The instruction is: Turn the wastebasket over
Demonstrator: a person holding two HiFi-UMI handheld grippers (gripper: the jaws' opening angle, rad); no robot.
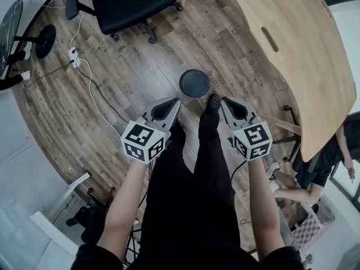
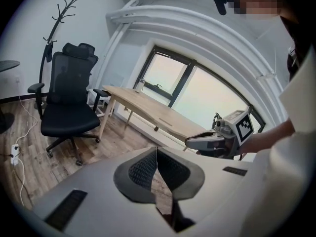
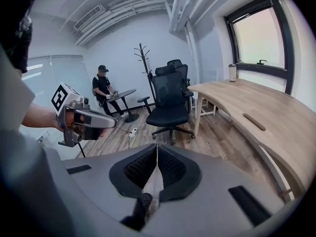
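In the head view the wastebasket shows as a dark round shape on the wooden floor, just beyond my shoe. I cannot tell which end faces up. My left gripper is shut and empty, a little short of the basket on its near-left side. Near-right of the basket my right gripper is shut and empty too. Neither touches it. Neither gripper view shows the basket. The left gripper view shows closed jaws and the right gripper alongside. The right gripper view shows closed jaws and the left gripper.
A black office chair stands beyond the basket at the back left. A curved wooden desk runs along the right, with a seated person by its near end. A power strip with white cable lies on the floor at left.
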